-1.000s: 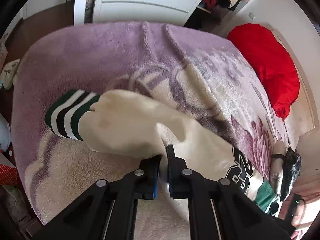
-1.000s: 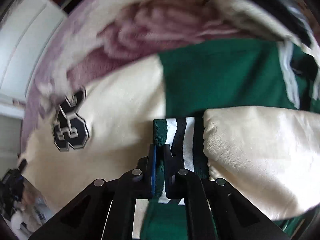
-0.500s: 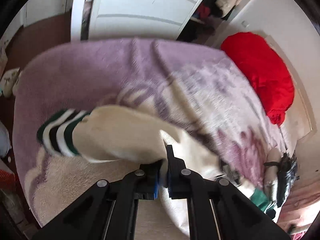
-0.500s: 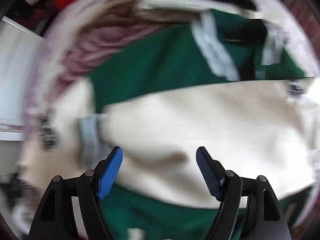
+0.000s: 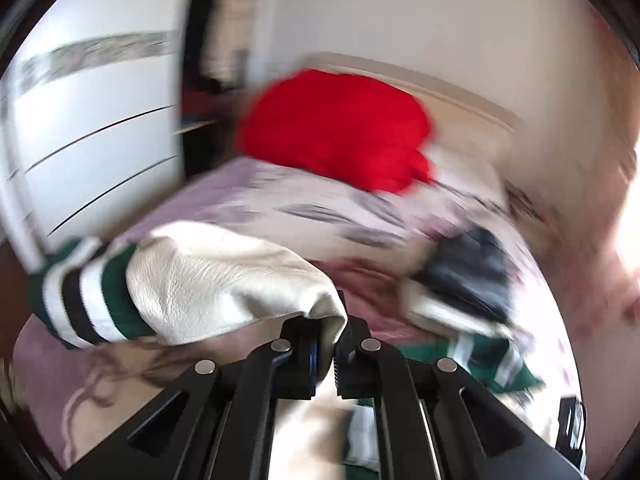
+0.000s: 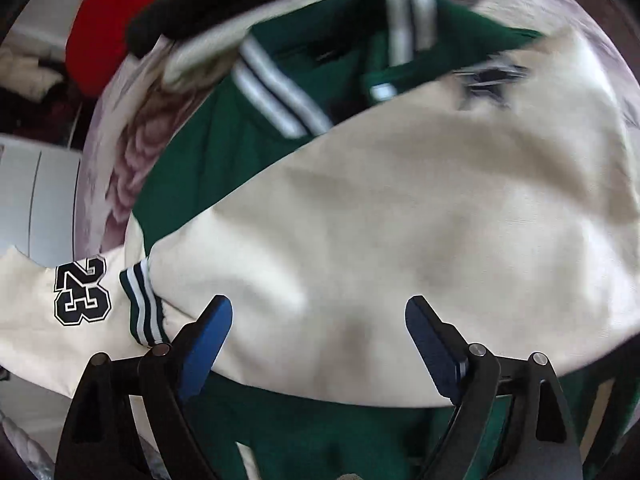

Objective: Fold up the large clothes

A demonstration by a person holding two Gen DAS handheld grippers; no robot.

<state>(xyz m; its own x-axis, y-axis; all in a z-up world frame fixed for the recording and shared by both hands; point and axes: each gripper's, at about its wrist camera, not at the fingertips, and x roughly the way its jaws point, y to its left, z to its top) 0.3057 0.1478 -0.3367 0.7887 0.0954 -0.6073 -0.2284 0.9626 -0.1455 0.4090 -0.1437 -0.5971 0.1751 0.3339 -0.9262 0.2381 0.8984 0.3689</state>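
The left hand-held gripper (image 5: pixel 326 346) is closed tight on a fold of the cream sleeve (image 5: pixel 224 280) and holds it lifted above the bed (image 5: pixel 248 196); the sleeve hangs out to the left of the jaws and ends in a cuff (image 5: pixel 80 300) with green, white and black stripes. The right hand-held gripper (image 6: pixel 320 332) is wide open and holds nothing; its two blue pads stand far apart just over the other cream sleeve (image 6: pixel 400 232), which lies across the green body of the jacket (image 6: pixel 208 160). The jacket is spread on the bed, on a purple and cream blanket (image 6: pixel 132 144), with the striped collar (image 6: pixel 276 92) toward the far side and a patch with the number 23 (image 6: pixel 82 292) at the left, beside a second striped cuff (image 6: pixel 142 304). Behind the jacket, near the head of the bed, there is a red pillow (image 5: pixel 340 132), and a white wardrobe (image 5: pixel 92 120) stands at the left. The left view is blurred, so small details there are not sure. I judge that the step in hand is the folding of the sleeves inward: one sleeve seems already placed over the body, and the lifted one is not yet laid down. The next move probably calls for carrying the lifted sleeve over the green body, laying it flat across the first one without twist, and only then opening the left jaws.
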